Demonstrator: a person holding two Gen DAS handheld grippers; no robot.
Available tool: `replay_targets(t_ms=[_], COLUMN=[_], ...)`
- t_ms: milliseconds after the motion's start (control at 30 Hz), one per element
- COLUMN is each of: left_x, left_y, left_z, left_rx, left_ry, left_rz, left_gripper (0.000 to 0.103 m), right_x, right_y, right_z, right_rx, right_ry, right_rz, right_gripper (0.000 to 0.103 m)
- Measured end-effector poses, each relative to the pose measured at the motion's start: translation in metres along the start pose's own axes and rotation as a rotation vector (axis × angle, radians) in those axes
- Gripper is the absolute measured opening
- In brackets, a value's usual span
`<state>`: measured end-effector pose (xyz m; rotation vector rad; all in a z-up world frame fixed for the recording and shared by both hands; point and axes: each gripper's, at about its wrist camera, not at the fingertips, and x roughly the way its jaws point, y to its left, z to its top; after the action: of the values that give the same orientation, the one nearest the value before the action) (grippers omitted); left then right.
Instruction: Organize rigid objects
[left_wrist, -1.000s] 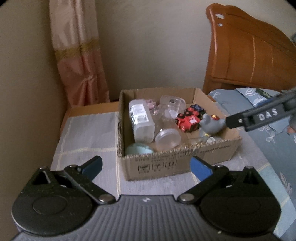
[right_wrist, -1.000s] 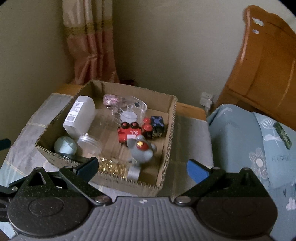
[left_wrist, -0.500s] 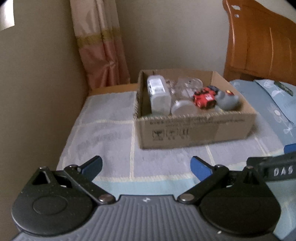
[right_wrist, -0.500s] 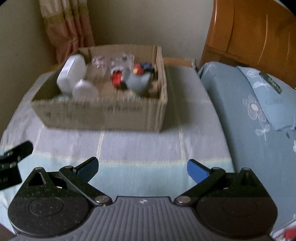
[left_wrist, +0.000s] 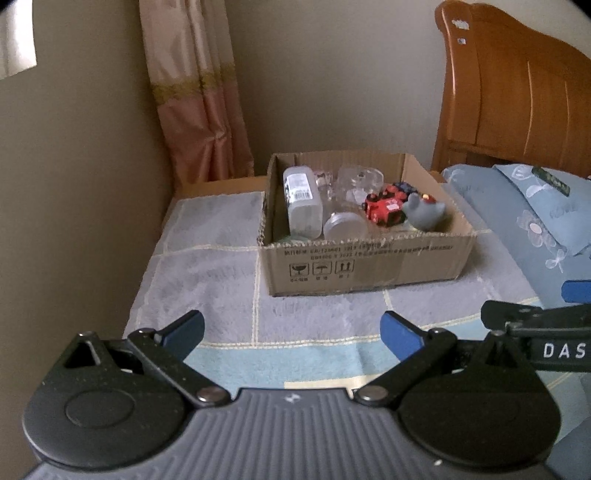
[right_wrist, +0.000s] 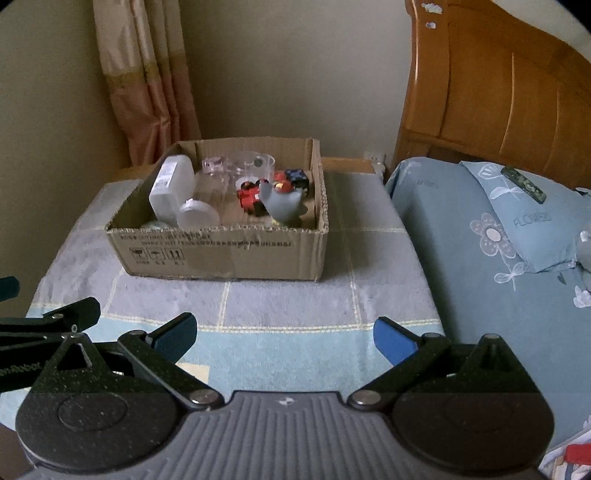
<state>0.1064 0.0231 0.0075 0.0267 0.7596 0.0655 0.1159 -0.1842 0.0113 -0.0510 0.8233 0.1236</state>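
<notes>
- Table (right_wrist: 258, 306) under a checked cloth, beside the bed (right_wrist: 461, 236).
- Cardboard box (left_wrist: 369, 266) mid-table, already holding bottle (left_wrist: 301, 206), jar (left_wrist: 343, 225), red toy (left_wrist: 384, 208), grey figure (left_wrist: 424, 212).
- Left tool (left_wrist: 291, 328) and right tool (right_wrist: 284, 334) spread apart, empty, well short of the box.
- Best kept clear; nothing loose visible.

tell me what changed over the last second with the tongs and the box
Both tongs, left and right, pulled back from over the cardboard box to the near end of the table, open and empty. The box and the toys and jars inside stayed put.
</notes>
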Motion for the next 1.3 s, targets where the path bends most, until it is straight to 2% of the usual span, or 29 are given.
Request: replay_targets(t_ms=[200, 1300], left_x=[-0.0064, -0.0064], left_y=[-0.0052, -0.0054], left_z=[0.0041, 0.0056], left_rx=[0.013, 0.004], left_ry=[-0.003, -0.003], left_rz=[0.030, 0.046], left_gripper=[0.101, 0.101], right_x=[-0.0083, -0.0111], right_y=[-0.0025, -0.0045], right_z=[0.0027, 0.0043], right_rx=[0.017, 0.037], right_ry=[-0.023, -0.036], right_rz=[0.013, 0.027], right_gripper=[0.103, 0.103])
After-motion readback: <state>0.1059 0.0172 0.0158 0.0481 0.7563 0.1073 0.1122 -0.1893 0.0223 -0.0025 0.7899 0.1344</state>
